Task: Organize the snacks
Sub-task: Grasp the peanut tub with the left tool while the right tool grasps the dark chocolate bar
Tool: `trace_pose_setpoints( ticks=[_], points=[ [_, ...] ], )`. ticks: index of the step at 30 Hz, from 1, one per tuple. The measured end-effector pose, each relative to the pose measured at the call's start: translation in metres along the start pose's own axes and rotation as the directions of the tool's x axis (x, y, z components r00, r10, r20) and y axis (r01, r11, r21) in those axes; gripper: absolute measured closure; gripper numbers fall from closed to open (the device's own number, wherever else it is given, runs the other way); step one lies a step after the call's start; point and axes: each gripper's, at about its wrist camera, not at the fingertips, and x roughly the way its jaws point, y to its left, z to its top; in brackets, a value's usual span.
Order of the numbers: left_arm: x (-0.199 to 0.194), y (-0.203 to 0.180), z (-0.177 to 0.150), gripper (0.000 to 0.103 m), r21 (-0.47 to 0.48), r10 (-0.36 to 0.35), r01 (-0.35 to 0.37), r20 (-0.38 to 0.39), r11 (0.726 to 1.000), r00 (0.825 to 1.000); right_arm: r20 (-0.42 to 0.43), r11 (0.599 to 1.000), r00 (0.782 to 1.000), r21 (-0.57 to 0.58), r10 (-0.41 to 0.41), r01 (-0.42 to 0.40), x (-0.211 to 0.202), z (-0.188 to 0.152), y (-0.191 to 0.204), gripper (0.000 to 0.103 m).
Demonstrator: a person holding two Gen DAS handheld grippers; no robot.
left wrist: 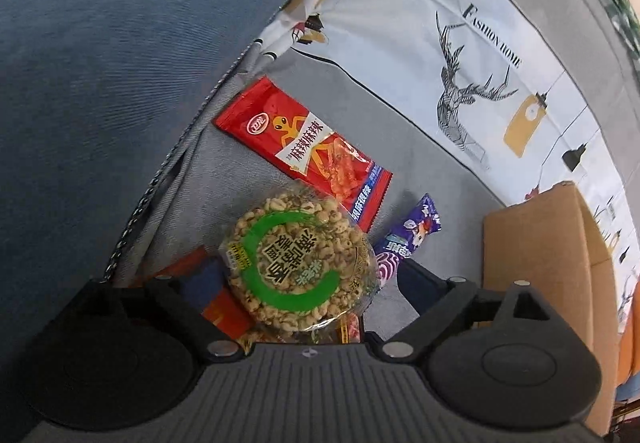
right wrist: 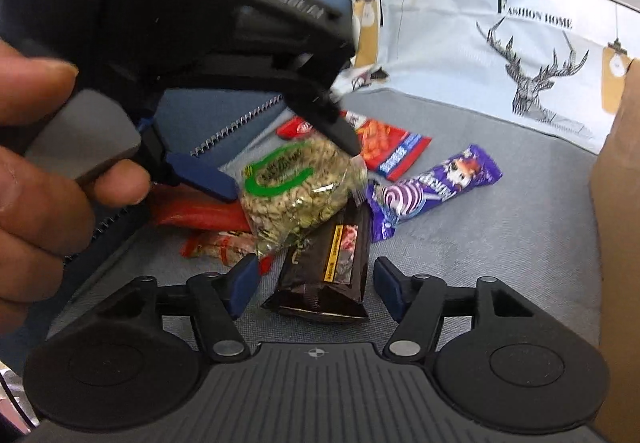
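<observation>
A round puffed-grain cake pack with a green ring point(left wrist: 296, 263) point(right wrist: 296, 179) lies on a pile of snacks between the fingers of my left gripper point(left wrist: 310, 285) point(right wrist: 290, 169). That gripper stands wide open and its pads are clear of the pack. A dark brown snack pack point(right wrist: 324, 275) lies on the grey fabric floor point(right wrist: 480, 243) between the blue pads of my right gripper point(right wrist: 316, 285), which is open and does not press on it. A red spicy-strip pack point(left wrist: 304, 147) point(right wrist: 384, 139) and a purple candy pack point(left wrist: 408, 239) point(right wrist: 432, 183) lie just beyond.
A person's hand point(right wrist: 36, 163) holds the left gripper. Red packs point(right wrist: 200, 213) lie under the cake. The fabric wall with a deer print point(left wrist: 460, 43) point(right wrist: 532, 83) stands behind, a cardboard box point(left wrist: 540, 243) point(right wrist: 616, 203) on the right, a zipper edge point(left wrist: 160, 179) and blue cloth point(left wrist: 100, 43) on the left.
</observation>
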Motion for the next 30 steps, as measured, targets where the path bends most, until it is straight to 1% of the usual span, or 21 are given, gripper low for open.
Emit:
trace_pose_setpoints(
  ticks=[3, 5, 6, 7, 9, 12, 15, 22, 26, 30],
  points=[
    [0.006, -0.005, 0.001, 0.006, 0.028, 0.026, -0.026, 0.001, 0.999, 1.000, -0.002, 0.999, 1.000, -0.034, -0.014, 0.014, 0.003, -0.001, 0.003, 0.038],
    [0.010, -0.009, 0.000, 0.006, 0.051, 0.046, -0.046, 0.002, 0.998, 0.999, 0.000, 0.998, 1.000, -0.049, -0.028, 0.028, 0.003, -0.002, 0.004, 0.047],
    [0.011, -0.011, 0.000, 0.006, 0.063, 0.058, -0.058, 0.001, 0.996, 0.998, 0.004, 0.998, 0.999, -0.061, -0.036, 0.036, 0.002, -0.002, 0.004, 0.056],
    [0.012, -0.012, -0.001, 0.007, 0.075, 0.069, -0.069, 0.001, 0.995, 0.998, 0.006, 0.997, 0.999, -0.067, -0.039, 0.039, 0.000, -0.003, 0.005, 0.059],
    [0.011, -0.015, -0.003, 0.017, 0.095, 0.088, -0.088, 0.013, 0.992, 0.996, 0.003, 0.997, 0.999, -0.064, -0.033, 0.033, -0.003, -0.003, 0.002, 0.060],
    [0.006, -0.016, -0.006, 0.019, 0.098, 0.094, -0.096, 0.026, 0.991, 0.995, -0.003, 0.996, 0.999, -0.075, -0.054, 0.054, -0.010, -0.006, -0.001, 0.061],
    [-0.005, -0.019, -0.014, 0.019, 0.112, 0.091, -0.095, 0.040, 0.989, 0.995, -0.018, 0.996, 0.998, -0.062, -0.065, 0.064, -0.023, -0.009, -0.004, 0.061],
    [-0.044, -0.029, -0.043, 0.019, 0.179, 0.060, -0.069, 0.057, 0.981, 0.997, -0.061, 0.994, 0.993, -0.048, -0.103, 0.100, -0.060, -0.027, -0.004, 0.061],
    [-0.064, -0.031, -0.068, 0.019, 0.201, 0.041, -0.044, 0.022, 0.979, 0.999, -0.084, 0.994, 0.991, -0.031, -0.107, 0.105, -0.081, -0.037, -0.001, 0.061],
    [-0.064, -0.034, -0.087, 0.019, 0.251, 0.104, -0.094, -0.029, 0.963, 0.994, -0.131, 0.994, 0.985, 0.001, -0.109, 0.110, -0.093, -0.047, -0.001, 0.061]
  ],
)
